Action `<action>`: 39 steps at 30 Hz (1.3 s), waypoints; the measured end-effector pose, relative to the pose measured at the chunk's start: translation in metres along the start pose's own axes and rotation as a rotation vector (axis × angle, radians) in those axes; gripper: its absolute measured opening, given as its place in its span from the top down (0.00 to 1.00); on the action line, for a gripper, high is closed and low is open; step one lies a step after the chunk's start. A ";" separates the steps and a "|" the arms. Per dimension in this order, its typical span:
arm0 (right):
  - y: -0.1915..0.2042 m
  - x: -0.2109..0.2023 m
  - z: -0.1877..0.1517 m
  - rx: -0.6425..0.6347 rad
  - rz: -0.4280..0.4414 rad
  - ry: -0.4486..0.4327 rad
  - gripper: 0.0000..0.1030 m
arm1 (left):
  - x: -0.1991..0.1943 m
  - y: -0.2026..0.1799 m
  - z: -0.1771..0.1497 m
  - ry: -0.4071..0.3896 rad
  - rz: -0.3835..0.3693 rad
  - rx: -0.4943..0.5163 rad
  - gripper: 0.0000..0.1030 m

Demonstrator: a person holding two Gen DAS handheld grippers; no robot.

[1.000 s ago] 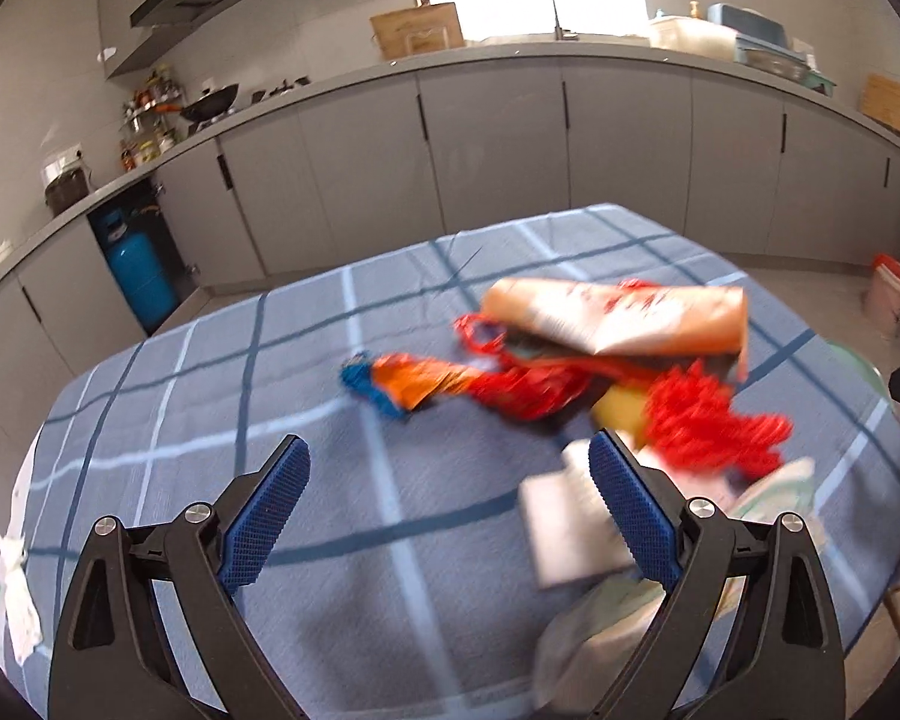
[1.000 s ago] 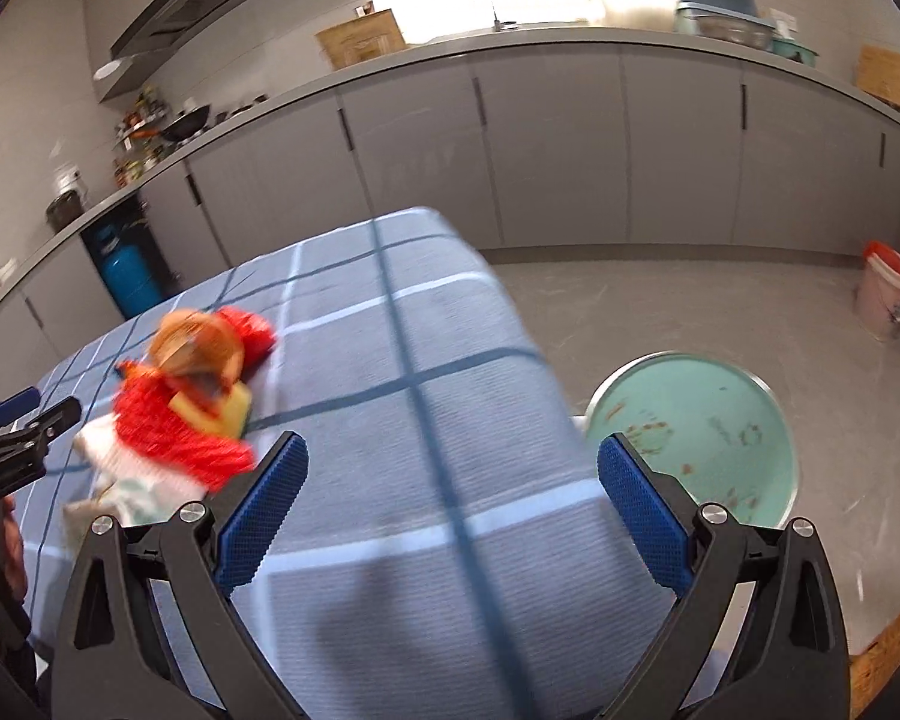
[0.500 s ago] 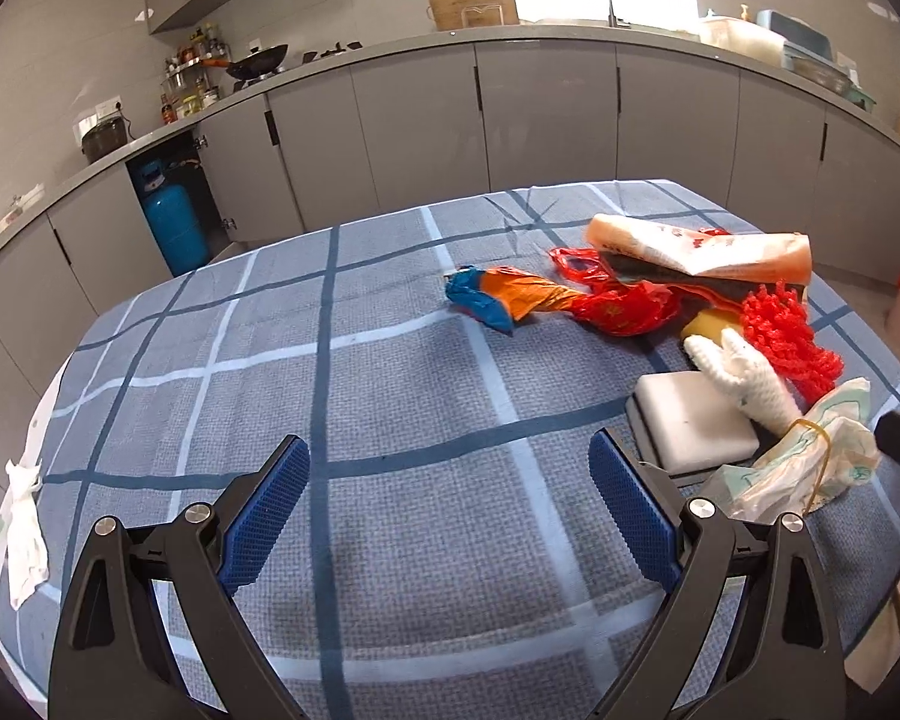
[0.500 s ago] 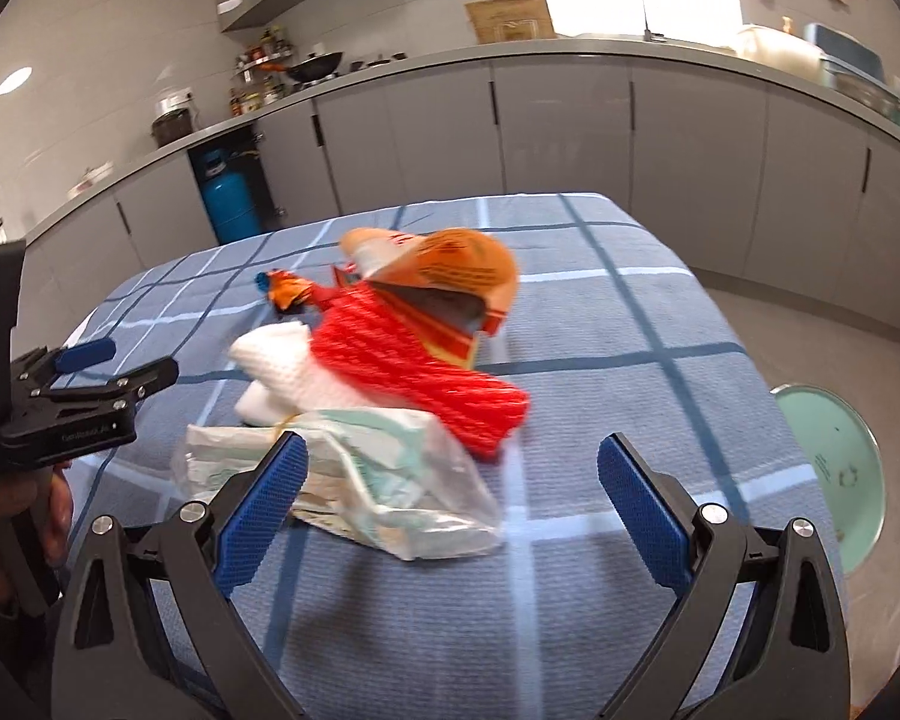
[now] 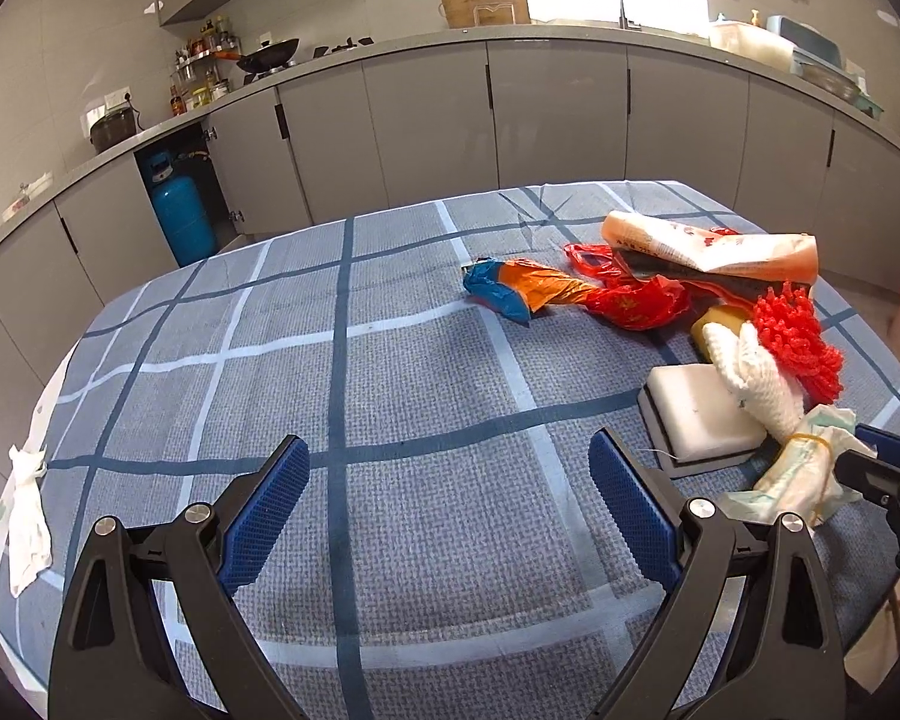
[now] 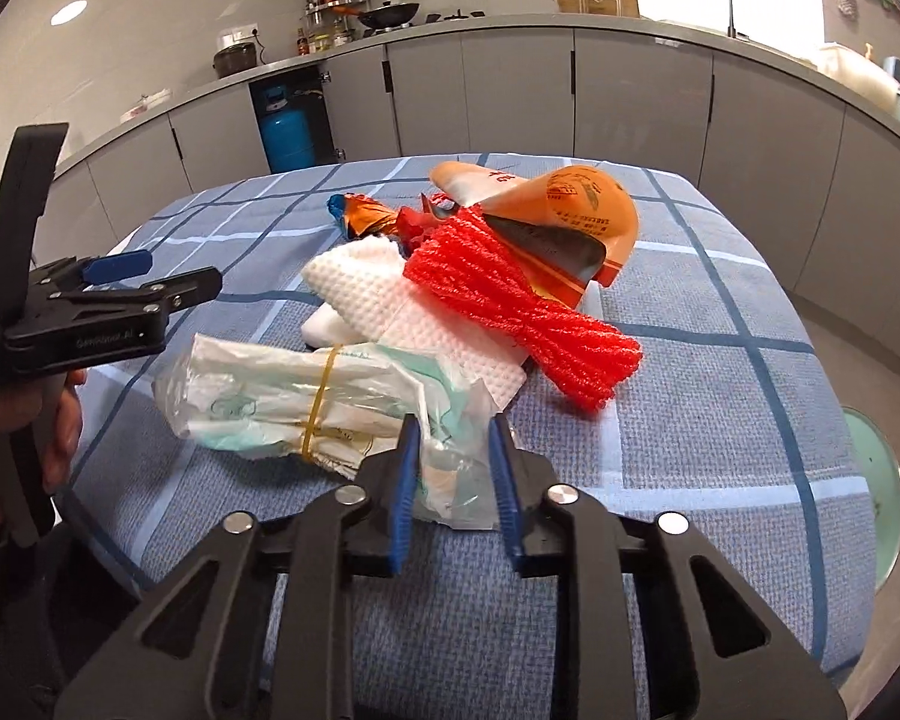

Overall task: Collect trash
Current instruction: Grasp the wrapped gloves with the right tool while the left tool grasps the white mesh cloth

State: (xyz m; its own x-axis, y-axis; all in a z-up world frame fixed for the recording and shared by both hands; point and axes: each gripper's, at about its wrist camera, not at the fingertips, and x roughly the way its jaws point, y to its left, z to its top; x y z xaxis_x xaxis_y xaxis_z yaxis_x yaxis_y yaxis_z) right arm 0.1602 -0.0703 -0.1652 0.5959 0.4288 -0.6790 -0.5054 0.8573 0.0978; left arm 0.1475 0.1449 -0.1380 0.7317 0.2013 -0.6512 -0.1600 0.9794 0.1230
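A checked blue tablecloth (image 5: 390, 396) spreads across the kitchen table, trash heaped at its right end: an orange snack bag (image 6: 576, 204), red foam netting (image 6: 510, 300), white foam netting (image 6: 378, 282) and a white sponge block (image 5: 699, 414). Half a second ago the right gripper (image 6: 453, 468) hung wide open short of the pile; now its jaws have narrowed onto the corner of a rubber-banded plastic bag bundle (image 6: 306, 390), suggesting the first pickup is under way. The left gripper (image 5: 450, 504) remains spread wide, empty, over bare cloth.
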 end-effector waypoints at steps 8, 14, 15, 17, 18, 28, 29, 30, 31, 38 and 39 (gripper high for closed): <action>-0.007 -0.032 -0.001 0.039 0.015 -0.066 0.86 | -0.008 -0.004 0.005 -0.016 -0.002 0.005 0.10; -0.036 -0.057 0.002 0.096 -0.084 -0.120 0.88 | -0.011 -0.025 0.015 -0.028 -0.060 0.028 0.10; -0.040 -0.058 0.003 0.101 -0.096 -0.123 0.88 | -0.013 -0.032 0.017 -0.038 -0.074 0.043 0.10; -0.048 -0.061 0.003 0.110 -0.124 -0.130 0.88 | -0.015 -0.045 0.020 -0.050 -0.100 0.066 0.10; -0.051 -0.062 0.003 0.114 -0.135 -0.133 0.88 | -0.016 -0.053 0.022 -0.055 -0.116 0.079 0.10; -0.075 -0.067 -0.011 0.182 -0.166 -0.136 0.88 | 0.002 -0.101 0.024 -0.005 -0.222 0.151 0.42; -0.078 -0.067 -0.012 0.189 -0.166 -0.136 0.88 | 0.004 -0.104 0.023 0.012 -0.235 0.154 0.55; -0.080 -0.067 -0.014 0.194 -0.166 -0.136 0.88 | 0.005 -0.106 0.023 0.019 -0.244 0.155 0.63; -0.081 -0.067 -0.015 0.199 -0.166 -0.137 0.88 | 0.005 -0.107 0.022 0.031 -0.260 0.158 0.77; -0.084 -0.073 -0.013 0.211 -0.169 -0.163 0.88 | -0.020 -0.098 0.027 -0.005 -0.280 0.154 0.86; -0.084 -0.075 -0.013 0.211 -0.171 -0.166 0.88 | -0.026 -0.095 0.030 -0.017 -0.274 0.150 0.86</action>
State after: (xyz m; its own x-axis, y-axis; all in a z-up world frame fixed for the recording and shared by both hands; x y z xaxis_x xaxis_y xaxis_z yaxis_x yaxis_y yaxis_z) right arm 0.1502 -0.1780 -0.1322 0.7637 0.2990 -0.5722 -0.2587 0.9538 0.1530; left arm 0.1636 0.0474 -0.1108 0.7455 -0.0716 -0.6627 0.1432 0.9882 0.0543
